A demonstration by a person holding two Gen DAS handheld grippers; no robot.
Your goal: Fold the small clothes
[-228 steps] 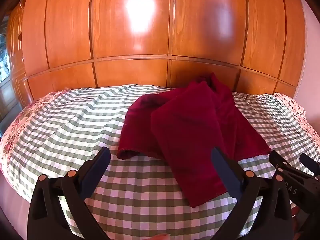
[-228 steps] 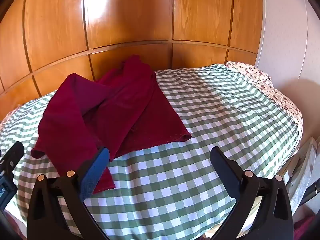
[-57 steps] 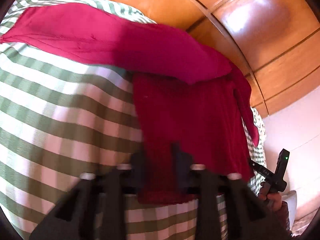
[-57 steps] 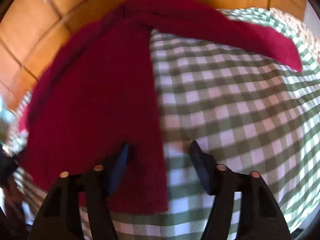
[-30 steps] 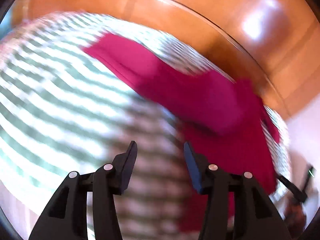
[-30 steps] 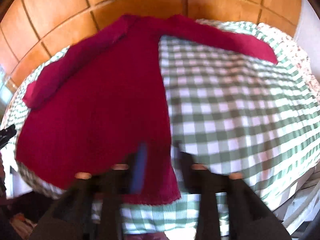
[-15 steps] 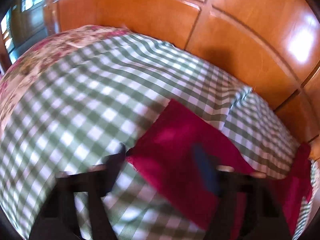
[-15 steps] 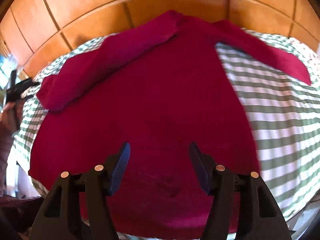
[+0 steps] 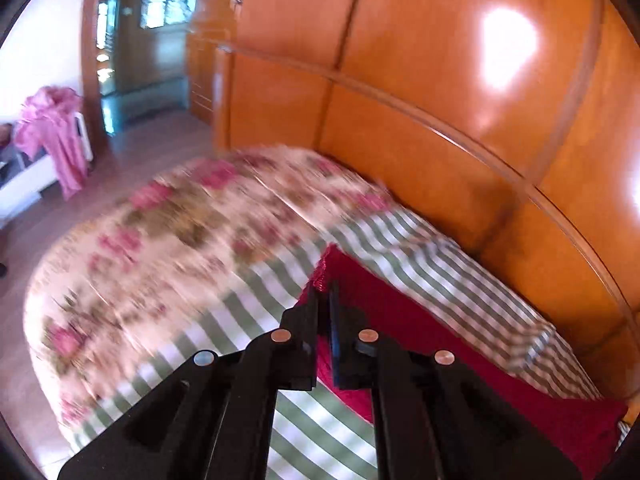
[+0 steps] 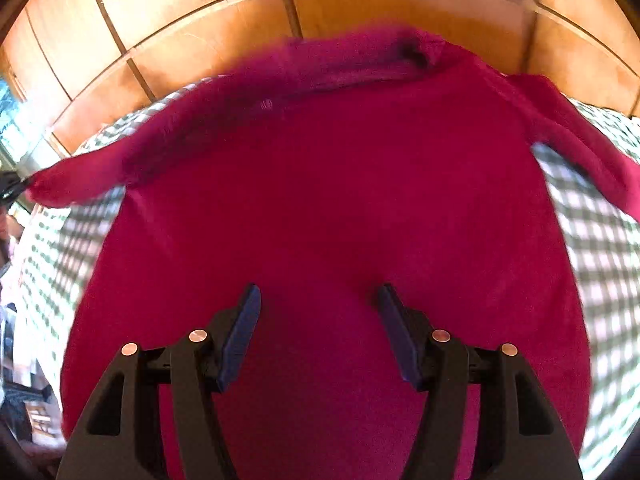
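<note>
Glossy wooden panelling (image 9: 460, 80) backs a bed spread with a green-and-white checked cover (image 9: 248, 316), where a dark red sweater (image 10: 328, 208) lies opened out, body toward the near edge and collar by the panelling. From the left gripper (image 9: 323, 300) outward: its jaws are pinched together on the cuff of the left sleeve (image 9: 400, 320), which runs back along the far edge of the bed; beyond the cuff sits a floral quilt (image 9: 180, 240), blurred, and a pink garment (image 9: 56, 136) hangs off in the room. The right gripper (image 10: 318, 300) hangs over the lower middle of the sweater's body with its jaws well apart and nothing between them. The main risk, as I judge it, is the thin bite on the cuff: only the very end is caught, so a quick swing across could let it slip free or drag the shoulder and rumple the flat body. With the right gripper not pinning anything, the whole sweater may slide toward the pull.
</note>
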